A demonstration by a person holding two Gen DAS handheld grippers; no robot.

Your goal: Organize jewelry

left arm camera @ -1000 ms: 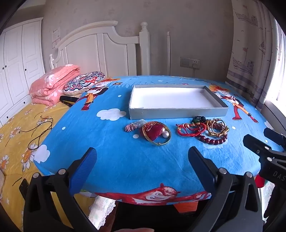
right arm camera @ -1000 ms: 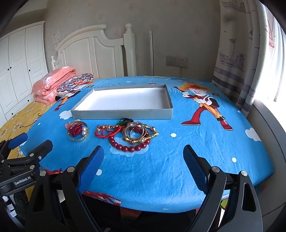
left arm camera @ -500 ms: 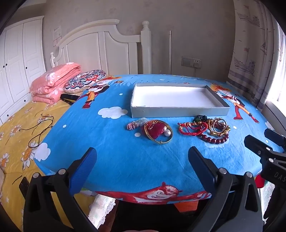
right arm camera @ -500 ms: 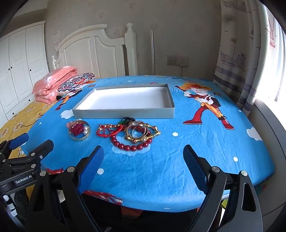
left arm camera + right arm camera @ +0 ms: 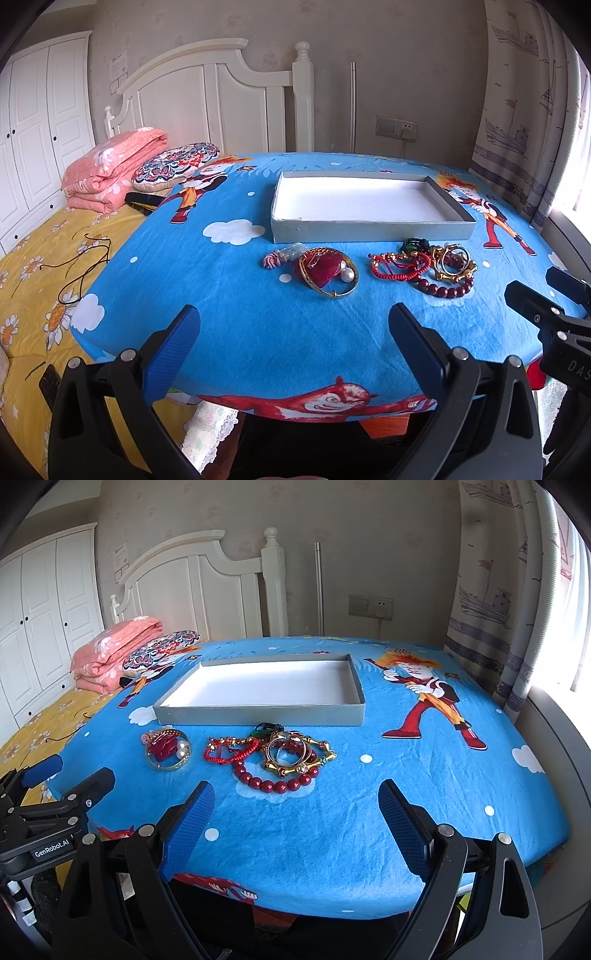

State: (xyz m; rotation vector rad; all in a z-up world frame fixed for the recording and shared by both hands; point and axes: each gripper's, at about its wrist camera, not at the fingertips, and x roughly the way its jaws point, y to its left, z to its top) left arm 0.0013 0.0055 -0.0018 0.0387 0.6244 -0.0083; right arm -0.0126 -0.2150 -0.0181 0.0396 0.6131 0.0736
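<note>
Left gripper (image 5: 293, 326): jaws wide apart, empty, hovering over the near edge of the table, short of the jewelry.
Right gripper (image 5: 295, 801): jaws wide apart, empty, just short of the red bead bracelet.
Tray (image 5: 369, 233): shallow grey box with white floor, nothing in it, lying on the table just behind the jewelry.
Gold bangle (image 5: 330, 277): left group, ringed around a dark red piece and a pearl; small pink beaded piece (image 5: 272, 259) touching its left side.
Red cord bracelet (image 5: 231, 751): middle, beside the gold rings.
Gold rings (image 5: 295, 755): tangled heap on the right, overlapping the red bead bracelet (image 5: 275, 781); a dark green piece (image 5: 415, 244) behind, close to the tray wall.
In the way: nothing between either gripper and the jewelry.
Table (image 5: 258, 332): covered with a blue cartoon cloth with clouds and figures.
Room: bed (image 5: 33, 280) with yellow flowered sheet on the left, folded pink quilt (image 5: 110, 168) and patterned cushion (image 5: 175, 166) by the white headboard; wardrobe far left; curtain (image 5: 517, 609) and bright window on the right; wall socket behind.
</note>
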